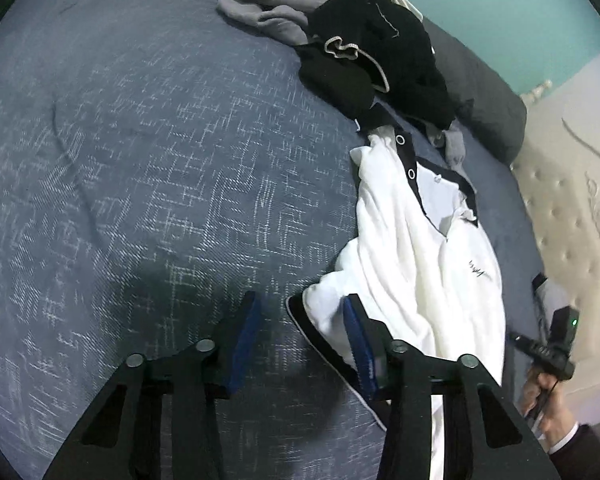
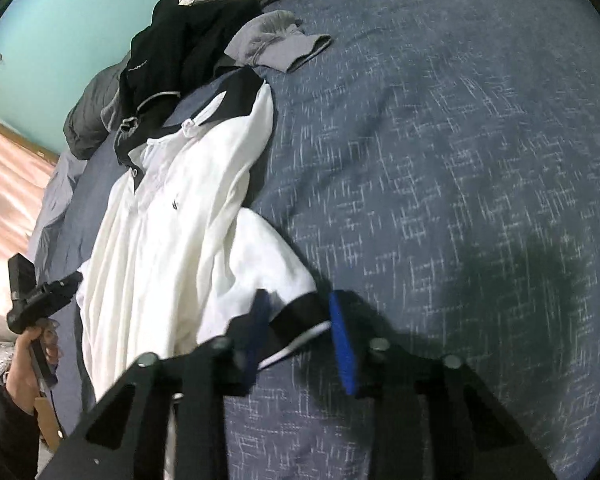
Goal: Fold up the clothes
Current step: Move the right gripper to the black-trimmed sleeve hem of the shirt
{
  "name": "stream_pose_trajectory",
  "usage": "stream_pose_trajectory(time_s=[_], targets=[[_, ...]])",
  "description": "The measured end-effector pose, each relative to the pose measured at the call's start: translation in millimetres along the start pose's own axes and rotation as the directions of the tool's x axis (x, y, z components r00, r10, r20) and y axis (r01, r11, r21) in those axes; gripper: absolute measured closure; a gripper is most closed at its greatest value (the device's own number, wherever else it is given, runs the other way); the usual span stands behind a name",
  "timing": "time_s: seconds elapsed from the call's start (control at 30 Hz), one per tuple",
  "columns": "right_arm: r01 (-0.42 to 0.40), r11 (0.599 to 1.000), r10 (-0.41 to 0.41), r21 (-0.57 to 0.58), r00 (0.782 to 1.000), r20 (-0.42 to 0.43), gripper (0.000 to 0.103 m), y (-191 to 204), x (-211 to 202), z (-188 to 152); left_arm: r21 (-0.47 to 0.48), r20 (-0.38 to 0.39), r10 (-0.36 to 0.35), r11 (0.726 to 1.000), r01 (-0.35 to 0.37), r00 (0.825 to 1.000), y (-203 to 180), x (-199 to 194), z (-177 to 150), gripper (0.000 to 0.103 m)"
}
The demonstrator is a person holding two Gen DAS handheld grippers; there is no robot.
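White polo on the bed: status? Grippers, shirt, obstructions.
Left gripper open, black-trimmed hem at its right pad. Right gripper open, black cuff between jaws. White polo lies crumpled, unfolded. Black garment touches its collar.

Blue bed cover w/ white crosshatch print, wrinkled. Dark gray pillow at far edge, by teal wall. Cream quilted mattress bare beside the cover.

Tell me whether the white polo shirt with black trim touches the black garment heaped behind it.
Touching. In the left wrist view the white polo shirt has its collar end tucked under the black garment's edge.
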State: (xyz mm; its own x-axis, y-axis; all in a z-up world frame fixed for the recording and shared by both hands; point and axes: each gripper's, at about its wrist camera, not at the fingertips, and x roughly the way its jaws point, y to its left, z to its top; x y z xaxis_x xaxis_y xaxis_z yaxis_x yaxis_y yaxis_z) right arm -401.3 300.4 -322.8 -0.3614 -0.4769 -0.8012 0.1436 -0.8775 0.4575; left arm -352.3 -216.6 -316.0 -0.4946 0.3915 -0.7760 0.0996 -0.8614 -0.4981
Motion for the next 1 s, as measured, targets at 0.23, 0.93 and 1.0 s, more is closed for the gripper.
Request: stream_pose_trajectory(time_s=[0.23,0.93,1.0], targets=[[-0.023,0.998,0.024,-0.050,1.000,0.004,0.099,7,-4,0,0.040,0.008,-0.009,0.999,0.009,1.000,-11,1,-3,0.095],[0.139,0.990,-0.134,-0.023,0.978,0.159,0.099,-35,-96,64,0.019,0.165,0.183,0.982,-0.188,0.969,24,-82,47,0.099],[0.173,0.984,-0.166,-0.029,0.972,0.167,0.099,-40,-103,74,0.014,0.168,0.198,0.979,-0.203,0.966,28,-85,52,0.099]])
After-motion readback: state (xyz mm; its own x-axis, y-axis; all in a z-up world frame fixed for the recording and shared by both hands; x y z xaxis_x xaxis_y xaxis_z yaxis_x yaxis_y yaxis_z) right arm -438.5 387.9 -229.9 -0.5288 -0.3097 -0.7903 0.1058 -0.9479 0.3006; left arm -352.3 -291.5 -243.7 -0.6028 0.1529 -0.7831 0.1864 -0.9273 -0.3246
